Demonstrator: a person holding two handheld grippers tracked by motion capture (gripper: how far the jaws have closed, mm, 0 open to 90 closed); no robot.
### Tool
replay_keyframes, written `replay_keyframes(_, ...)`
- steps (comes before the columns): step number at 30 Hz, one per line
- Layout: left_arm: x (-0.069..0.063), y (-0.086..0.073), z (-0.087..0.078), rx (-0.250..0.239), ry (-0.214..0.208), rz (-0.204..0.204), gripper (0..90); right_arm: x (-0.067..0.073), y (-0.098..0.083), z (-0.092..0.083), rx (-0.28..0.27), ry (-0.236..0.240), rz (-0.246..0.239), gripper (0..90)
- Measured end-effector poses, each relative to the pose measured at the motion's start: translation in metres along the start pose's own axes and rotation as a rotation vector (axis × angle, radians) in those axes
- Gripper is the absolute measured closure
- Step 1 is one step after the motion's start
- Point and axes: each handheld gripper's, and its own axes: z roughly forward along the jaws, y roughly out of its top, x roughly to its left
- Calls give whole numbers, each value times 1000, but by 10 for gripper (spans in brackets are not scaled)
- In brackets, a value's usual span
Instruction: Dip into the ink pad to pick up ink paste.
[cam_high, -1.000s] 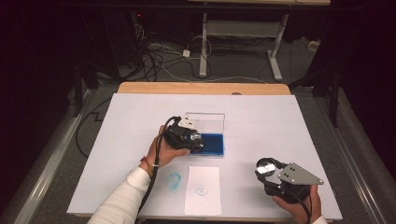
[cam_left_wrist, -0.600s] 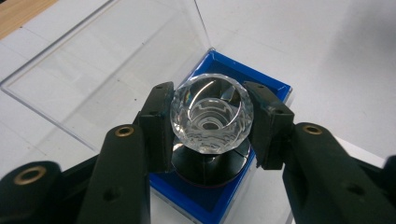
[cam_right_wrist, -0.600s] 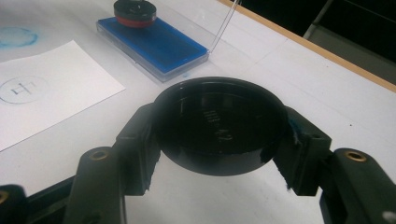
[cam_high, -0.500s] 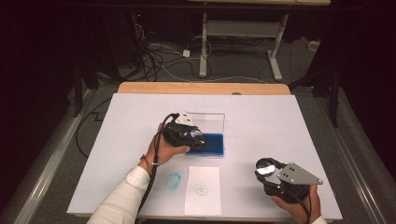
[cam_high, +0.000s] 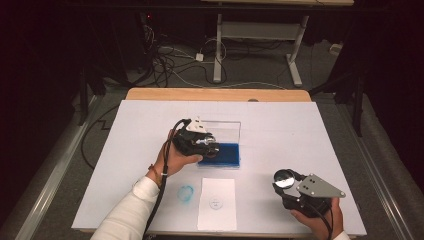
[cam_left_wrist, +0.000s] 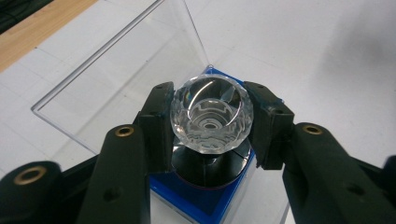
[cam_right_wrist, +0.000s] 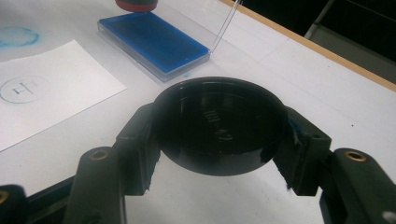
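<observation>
Pressing the crystal-handled stamp (cam_left_wrist: 211, 116), clenched in my left tool (cam_left_wrist: 211, 122), onto the blue ink pad (cam_high: 221, 155); my right tool (cam_right_wrist: 219, 135) is gripping its black cap (cam_right_wrist: 219, 123); 1 print is showing on the paper (cam_high: 216, 203).

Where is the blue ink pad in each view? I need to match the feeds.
High view: blue ink pad at table centre, by the left tool.
Left gripper view: bottom centre.
Right gripper view: upper left.
Shared landmark: its clear plastic lid.

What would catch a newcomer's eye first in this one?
The faceted clear knob of a stamp, clamped in the left tongs over the blue ink pad in its open clear case. Then the black round cap held in the right tongs, near the table's front right.
</observation>
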Motion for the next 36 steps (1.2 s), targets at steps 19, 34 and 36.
replay_keyframes(19,-15,3,-17,-44,-23,62,545,-1,1,1,5,12,6,389)
replay_keyframes(34,-29,-19,-50,-90,-30,108,545,-3,2,3,0,20,9,389)
replay_keyframes(36,-30,-22,-53,-89,-25,113,545,-2,3,3,3,21,10,389)
